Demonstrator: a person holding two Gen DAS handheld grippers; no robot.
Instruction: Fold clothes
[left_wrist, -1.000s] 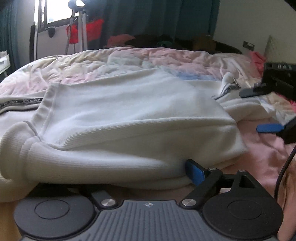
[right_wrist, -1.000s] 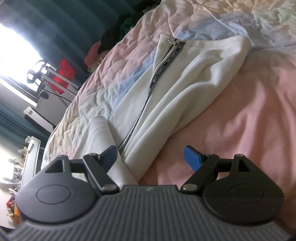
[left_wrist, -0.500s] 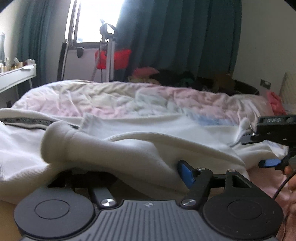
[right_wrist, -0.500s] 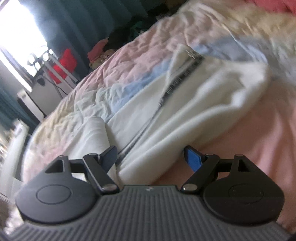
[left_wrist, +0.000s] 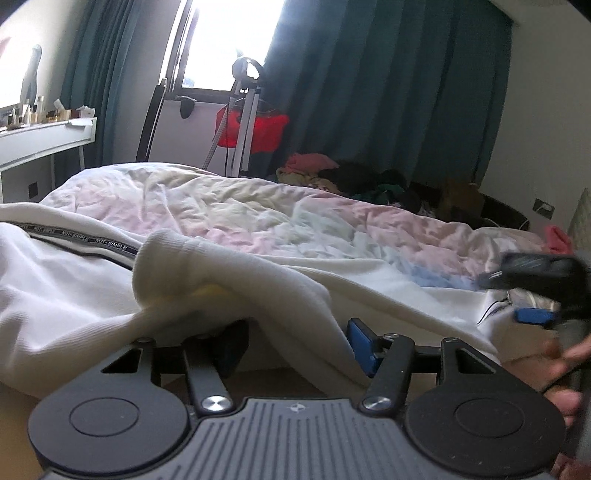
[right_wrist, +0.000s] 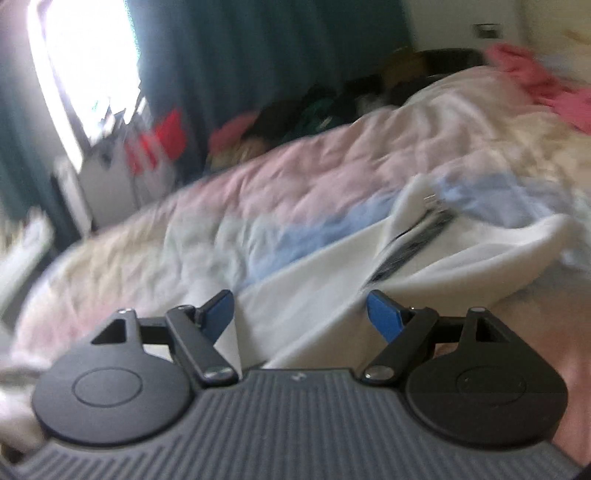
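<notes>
A white zip jacket (left_wrist: 66, 295) with a black lettered tape lies on the bed. Its ribbed sleeve cuff (left_wrist: 166, 254) is lifted and bunched over my left gripper (left_wrist: 295, 343). The left jaws are closing with a fold of sleeve cloth between them; the right blue pad touches it, and a gap shows by the left finger. In the right wrist view the jacket's body (right_wrist: 325, 295) and zipper (right_wrist: 417, 243) lie ahead. My right gripper (right_wrist: 301, 315) stands open with the jacket's edge between its fingers. It also shows blurred as the right gripper (left_wrist: 517, 295) in the left view.
A crumpled pastel quilt (left_wrist: 258, 210) covers the bed. Behind it lies a pile of clothes (left_wrist: 332, 177) before dark teal curtains. A metal stand with a red item (left_wrist: 255, 129) is by the window, a white desk (left_wrist: 37, 136) at far left. A person's hand (left_wrist: 565, 369) holds the right gripper.
The left gripper rose and tilted up, lifting the sleeve off the bed, and its jaws narrowed. The right gripper rolled toward level and moved along the jacket's edge, still wide.
</notes>
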